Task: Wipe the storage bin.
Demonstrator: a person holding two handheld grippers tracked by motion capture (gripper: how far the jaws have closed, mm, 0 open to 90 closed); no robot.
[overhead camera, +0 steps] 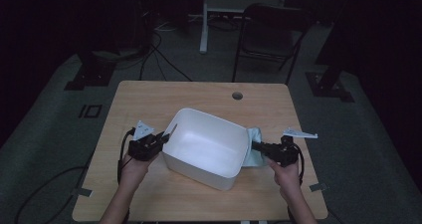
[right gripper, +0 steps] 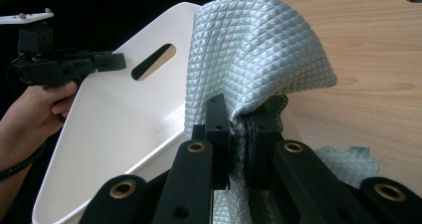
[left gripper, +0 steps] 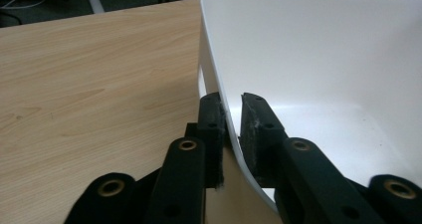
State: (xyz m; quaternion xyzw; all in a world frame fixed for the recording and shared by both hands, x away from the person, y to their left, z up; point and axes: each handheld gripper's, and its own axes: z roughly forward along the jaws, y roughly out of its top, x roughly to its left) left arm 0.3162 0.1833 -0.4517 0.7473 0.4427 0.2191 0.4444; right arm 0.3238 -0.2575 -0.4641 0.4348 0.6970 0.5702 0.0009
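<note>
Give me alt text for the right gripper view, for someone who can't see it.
The right gripper has its two black jaws shut on a bunched pale grey-blue quilted cloth, held at the near edge of a white plastic tub on a wooden table. Across the tub, the person's other hand holds the left gripper at the far rim near a slot handle.

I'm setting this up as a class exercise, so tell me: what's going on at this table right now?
A person at a wooden table works with a gripper in each hand. The left gripper has its jaws on either side of the wall of a white plastic tub at its rim, closed on it. The right gripper is clamped on a bunched pale blue quilted cloth, held at the tub's opposite edge. The tub looks empty inside.
</note>
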